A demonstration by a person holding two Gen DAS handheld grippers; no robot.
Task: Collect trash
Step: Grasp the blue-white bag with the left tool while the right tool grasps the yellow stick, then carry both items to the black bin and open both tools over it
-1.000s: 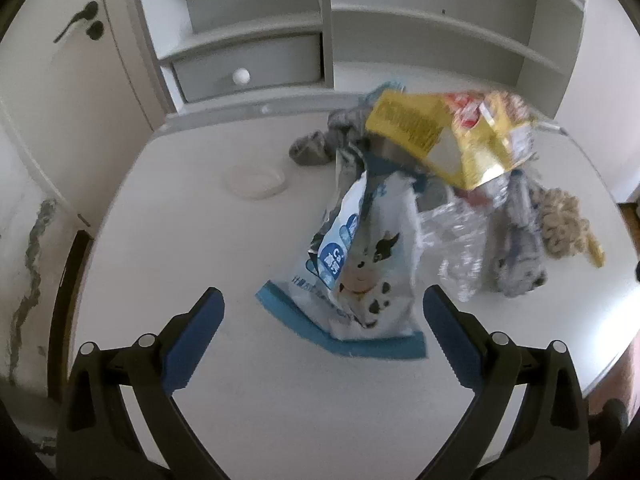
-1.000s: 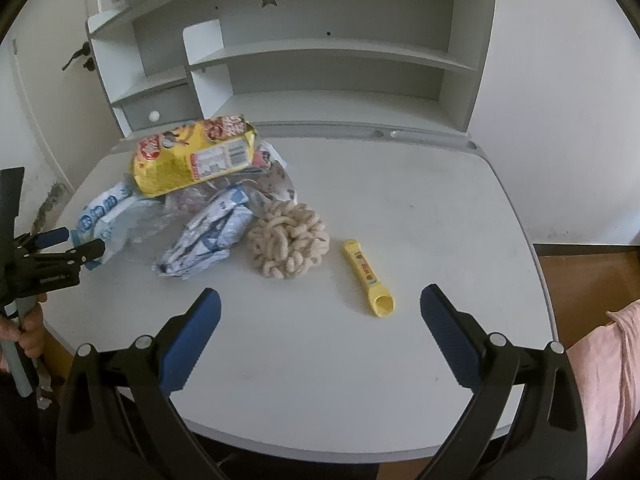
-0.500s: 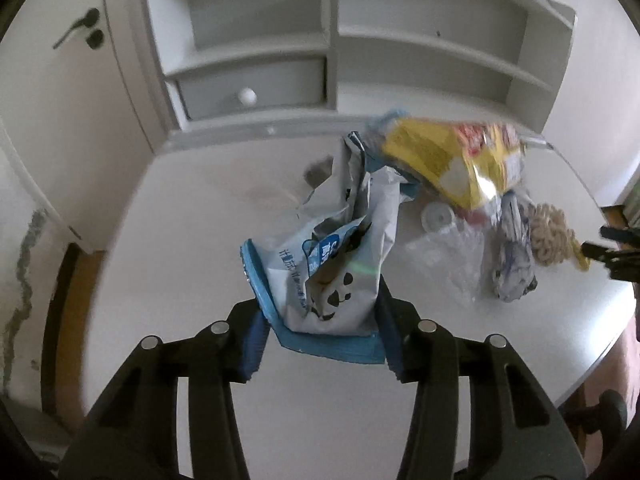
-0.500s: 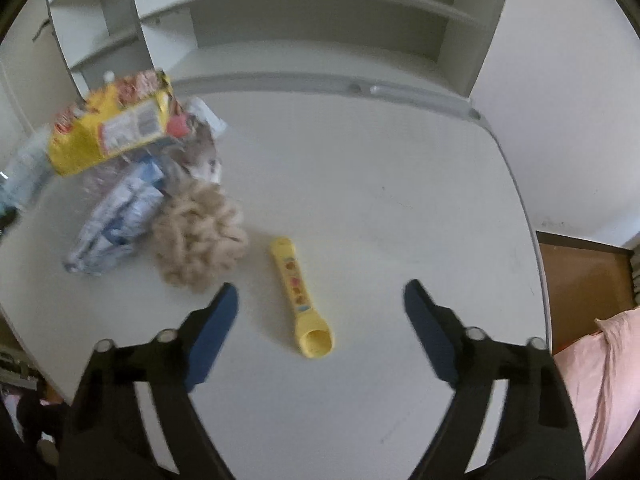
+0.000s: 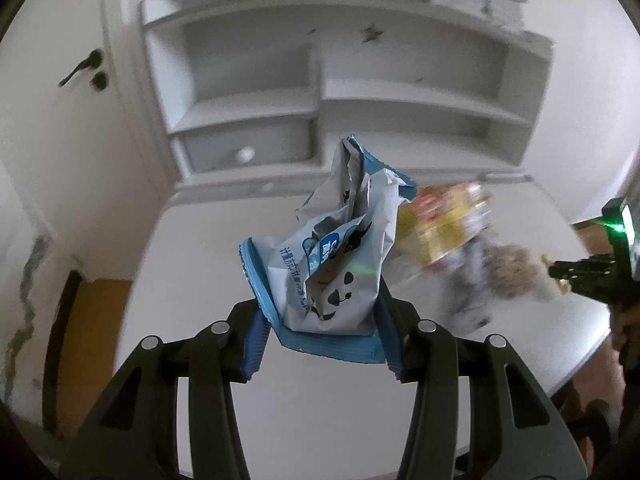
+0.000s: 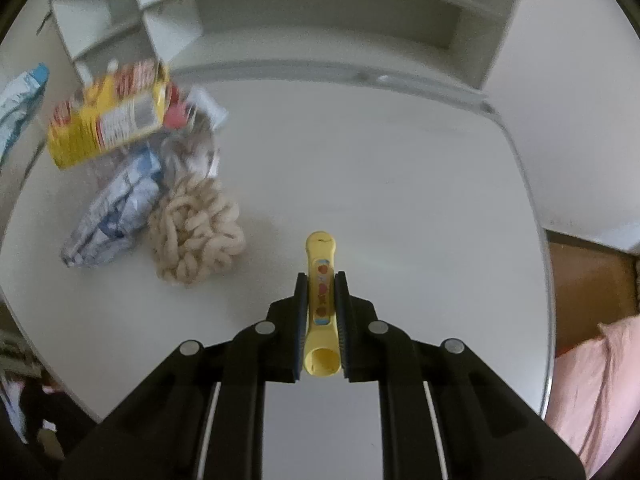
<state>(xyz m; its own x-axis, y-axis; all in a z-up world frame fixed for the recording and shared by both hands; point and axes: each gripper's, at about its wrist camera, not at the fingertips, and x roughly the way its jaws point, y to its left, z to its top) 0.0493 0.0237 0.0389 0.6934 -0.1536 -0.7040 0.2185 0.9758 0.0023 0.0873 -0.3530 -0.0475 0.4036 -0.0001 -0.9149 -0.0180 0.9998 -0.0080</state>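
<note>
Left gripper (image 5: 320, 334) fingers closed partway, pinching the bottom edge of a blue-white snack bag (image 5: 332, 264) with a cartoon cow print; bag stands crumpled up from the fingers at frame centre, clear of the table (image 5: 192, 248). Right of it in the left wrist view, blurred: yellow snack bag (image 5: 444, 224), some clear and silver wrappers, a beige knotted rope bundle (image 5: 516, 272), all on the table. Far right edge of that view shows the other gripper, dark, with a green light. Right gripper (image 6: 321, 320) fingers closed tight on a yellow tube (image 6: 320, 304) with red dots on its label; tube runs lengthwise between the fingers, open end toward the camera, rounded end sticking out past the tips, lower centre of frame. Cannot tell if the tube is lifted or touching the table. Left of it, near but apart, the rope bundle (image 6: 196, 232), touching a silver-blue wrapper (image 6: 116, 208); yellow bag (image 6: 108, 120) above them, upper left. White shelf unit (image 6: 280, 8) behind the table, top of frame. Pink fabric (image 6: 600, 380) at lower right edge.
</note>
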